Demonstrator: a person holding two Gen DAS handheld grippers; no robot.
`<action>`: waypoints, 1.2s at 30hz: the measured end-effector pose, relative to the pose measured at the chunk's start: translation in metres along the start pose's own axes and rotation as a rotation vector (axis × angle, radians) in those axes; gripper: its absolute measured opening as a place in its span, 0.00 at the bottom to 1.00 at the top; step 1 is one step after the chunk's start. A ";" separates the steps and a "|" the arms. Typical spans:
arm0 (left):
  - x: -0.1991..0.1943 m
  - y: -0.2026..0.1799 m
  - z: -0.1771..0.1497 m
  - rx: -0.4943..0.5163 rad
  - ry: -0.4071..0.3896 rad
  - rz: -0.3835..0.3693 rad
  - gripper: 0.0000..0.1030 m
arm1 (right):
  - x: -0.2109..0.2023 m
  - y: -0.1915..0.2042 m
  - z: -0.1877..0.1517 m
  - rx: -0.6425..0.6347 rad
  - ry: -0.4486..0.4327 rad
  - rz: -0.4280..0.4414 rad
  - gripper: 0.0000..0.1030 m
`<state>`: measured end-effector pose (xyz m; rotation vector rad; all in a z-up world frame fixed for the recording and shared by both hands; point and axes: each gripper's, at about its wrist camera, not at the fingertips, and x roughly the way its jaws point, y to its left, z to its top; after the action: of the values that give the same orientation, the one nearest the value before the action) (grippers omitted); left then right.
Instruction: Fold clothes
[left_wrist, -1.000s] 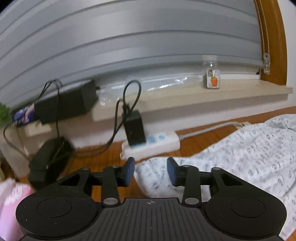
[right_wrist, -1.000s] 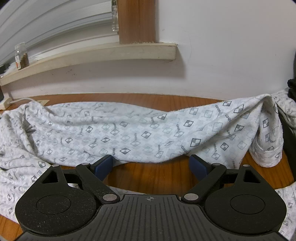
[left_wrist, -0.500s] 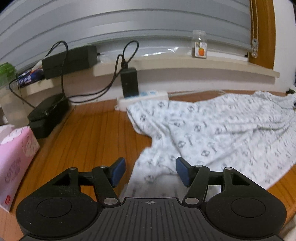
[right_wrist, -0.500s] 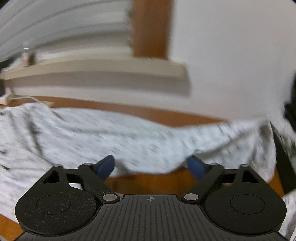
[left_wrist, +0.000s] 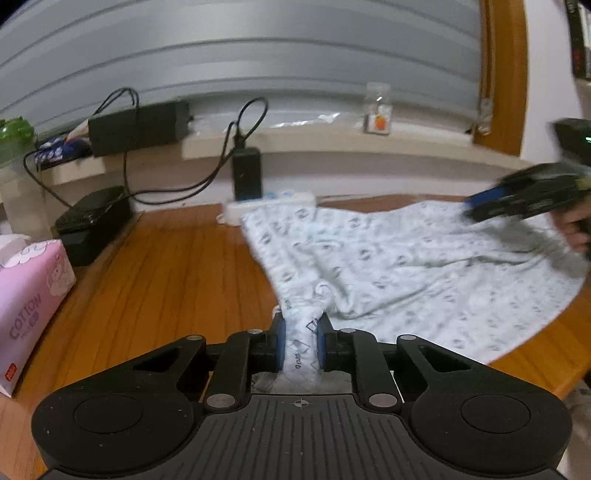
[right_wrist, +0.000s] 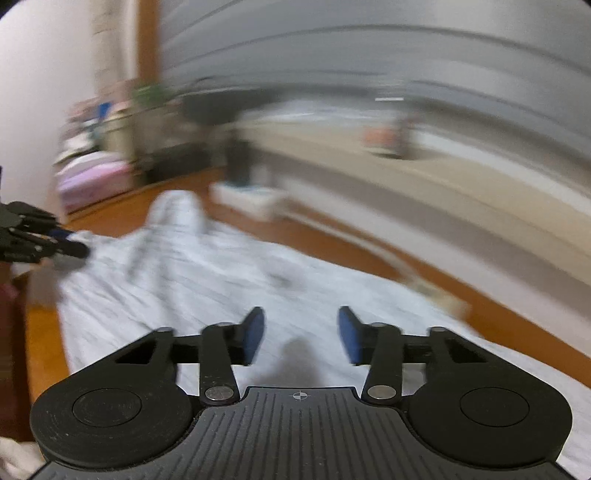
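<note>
We see the left tongs (left_wrist: 301, 345) clenched on a bunched edge of the patterned white garment (left_wrist: 399, 266), which lies spread on the wooden desk (left_wrist: 166, 266) beside the power strip (left_wrist: 269, 208). Our right tongs (right_wrist: 301, 334) are released, pads apart, above the cloth; that view is blurred. Pink tissue box (left_wrist: 29, 306) at left.

Both grippers are showing matte black ribbed bodies with round side discs. Blue pads (left_wrist: 280, 341) are lining the fingertips, silver screws (right_wrist: 221, 393) glinting at the pivots.
</note>
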<state>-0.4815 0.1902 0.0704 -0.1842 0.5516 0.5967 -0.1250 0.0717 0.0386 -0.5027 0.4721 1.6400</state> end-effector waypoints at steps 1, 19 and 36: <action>-0.003 -0.003 0.000 0.004 0.003 -0.013 0.17 | 0.014 0.013 0.010 -0.011 0.008 0.035 0.40; -0.025 0.011 -0.008 -0.078 0.002 -0.086 0.19 | 0.077 0.143 0.033 -0.201 0.116 0.276 0.42; -0.017 0.055 -0.008 -0.186 -0.015 -0.022 0.26 | 0.031 0.125 0.033 -0.186 0.073 0.306 0.23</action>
<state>-0.5288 0.2246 0.0728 -0.3604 0.4787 0.6278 -0.2547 0.1004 0.0501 -0.6542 0.4698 1.9768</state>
